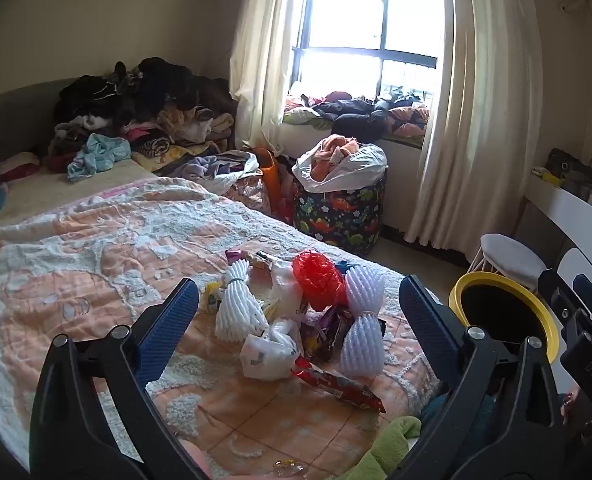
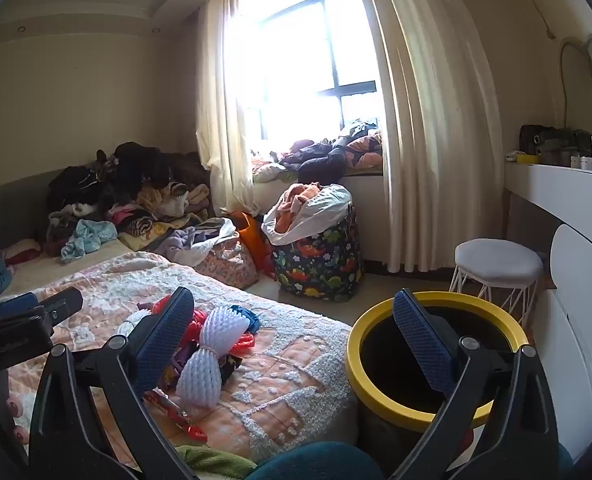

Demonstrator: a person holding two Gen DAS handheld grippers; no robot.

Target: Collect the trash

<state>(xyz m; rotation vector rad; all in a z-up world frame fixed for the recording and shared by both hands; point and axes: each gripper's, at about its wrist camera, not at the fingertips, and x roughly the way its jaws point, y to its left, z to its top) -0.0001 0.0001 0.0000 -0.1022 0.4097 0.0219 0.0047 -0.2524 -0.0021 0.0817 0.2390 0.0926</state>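
A heap of trash lies on the bed's orange quilt (image 1: 76,264): two white foam fruit nets (image 1: 238,304) (image 1: 363,320), a red plastic bag (image 1: 317,280), a knotted white bag (image 1: 270,346), and red snack wrappers (image 1: 337,388). My left gripper (image 1: 296,300) is open and empty, held above the heap. My right gripper (image 2: 292,312) is open and empty, between the bed edge and the yellow-rimmed bin (image 2: 435,360). The bin (image 1: 503,312) stands on the floor right of the bed. One foam net (image 2: 202,364) and the red bag (image 2: 194,322) show in the right wrist view.
Clothes are piled at the bed's far end (image 1: 144,112) and on the window sill (image 1: 359,112). A dinosaur-print laundry bag (image 1: 339,208) stands by the curtain. A white stool (image 2: 497,264) and white dresser (image 2: 563,196) stand to the right. A green cloth (image 1: 391,444) lies at the near edge.
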